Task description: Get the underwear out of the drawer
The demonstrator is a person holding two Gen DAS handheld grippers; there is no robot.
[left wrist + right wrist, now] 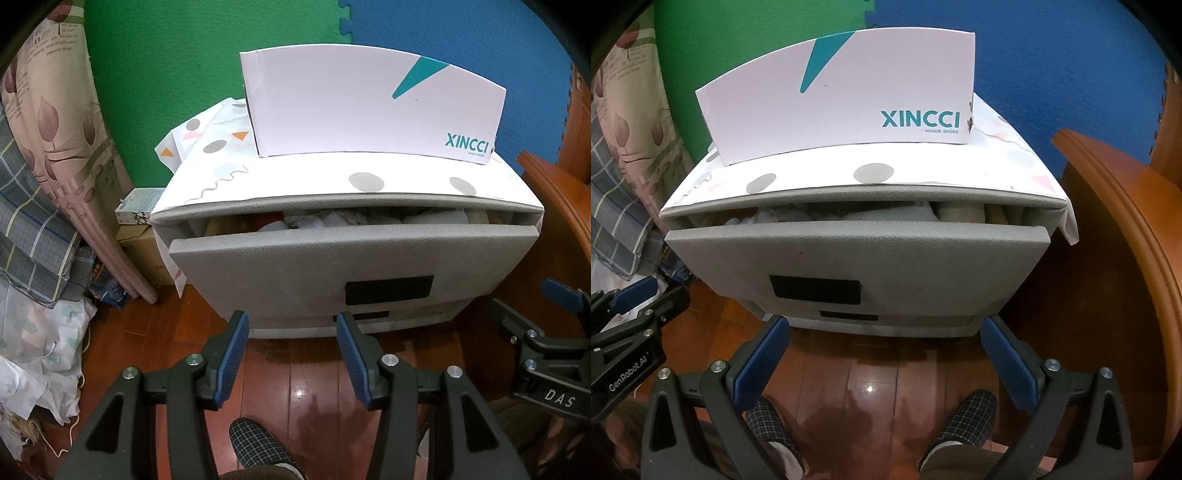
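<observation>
Grey fabric drawer [354,266] stands slightly pulled out, its long axis crosswise, ahead of and above both tools. Folded underwear [332,219] lies inside the gap, bunched. Left gripper [291,354] and right gripper [882,358] both hang spread and empty, about equally near.

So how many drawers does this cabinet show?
2. The top drawer is pulled partly open with clothes showing in the gap; a lower drawer sits shut beneath it, mostly hidden. More could lie below, out of sight.
</observation>
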